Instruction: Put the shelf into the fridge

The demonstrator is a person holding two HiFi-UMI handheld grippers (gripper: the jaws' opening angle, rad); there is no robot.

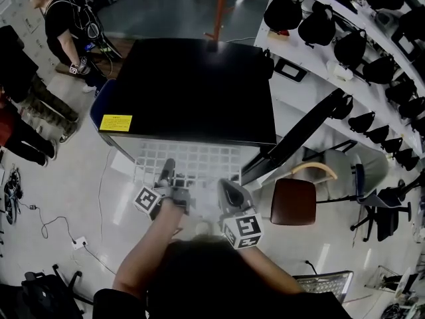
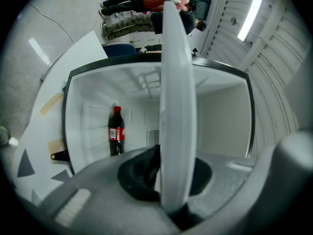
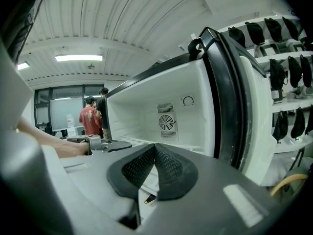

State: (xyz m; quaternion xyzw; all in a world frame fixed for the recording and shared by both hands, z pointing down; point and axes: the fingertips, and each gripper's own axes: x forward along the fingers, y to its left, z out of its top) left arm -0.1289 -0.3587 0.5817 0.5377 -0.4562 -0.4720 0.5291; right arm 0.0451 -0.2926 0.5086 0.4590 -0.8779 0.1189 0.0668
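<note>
The white wire shelf sticks partway out of the front of the black fridge. My left gripper is shut on the shelf's near edge. In the left gripper view the shelf runs edge-on between the pads, pointing into the white fridge interior. My right gripper sits at the shelf's near right part. In the right gripper view its fingertips meet, with nothing seen clamped; the shelf lies level beside and under them, and the left gripper shows at left.
A cola bottle stands inside the fridge at its left. The fridge door hangs open to the right. A brown chair stands beyond it. Racks of black gear line the right wall. People stand at far left.
</note>
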